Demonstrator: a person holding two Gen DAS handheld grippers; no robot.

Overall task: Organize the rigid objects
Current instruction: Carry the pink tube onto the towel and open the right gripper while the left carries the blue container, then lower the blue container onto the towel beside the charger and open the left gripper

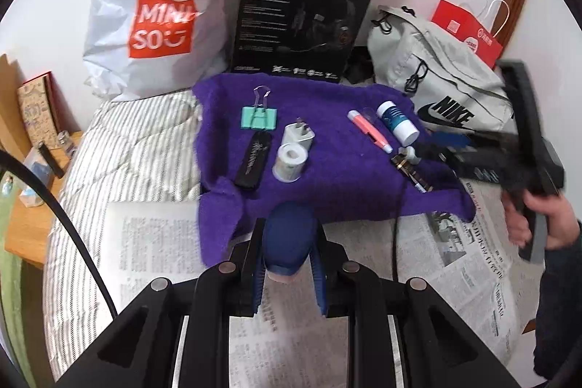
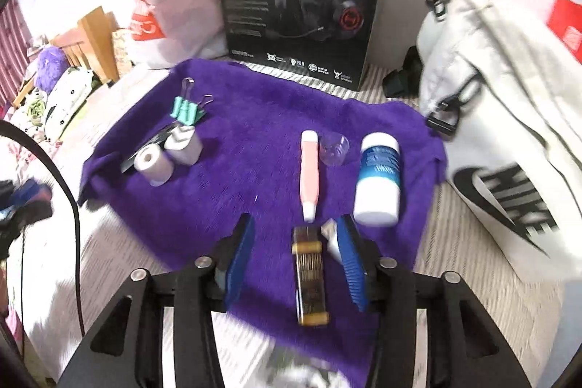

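Observation:
A purple towel (image 1: 334,177) (image 2: 254,140) lies on the bed with small items. On its left are a green binder clip (image 1: 259,117) (image 2: 187,110), a white charger plug (image 1: 299,135), a white tape roll (image 1: 290,160) (image 2: 152,166) and a black stick (image 1: 253,160). On its right are a pink pen (image 1: 369,130) (image 2: 309,175), a white and blue bottle (image 1: 397,120) (image 2: 378,179) and a black and gold lighter (image 1: 411,173) (image 2: 309,275). My left gripper (image 1: 287,242) is shut on a dark blue object (image 1: 289,239) above the towel's near edge. My right gripper (image 2: 296,231) is open, its fingers either side of the lighter.
A Miniso bag (image 1: 156,10), a black headset box (image 1: 302,13) and a grey Nike bag (image 1: 436,79) (image 2: 509,119) stand behind the towel. Newspaper (image 1: 473,242) covers the near bed. A wooden side table (image 1: 32,191) is at left.

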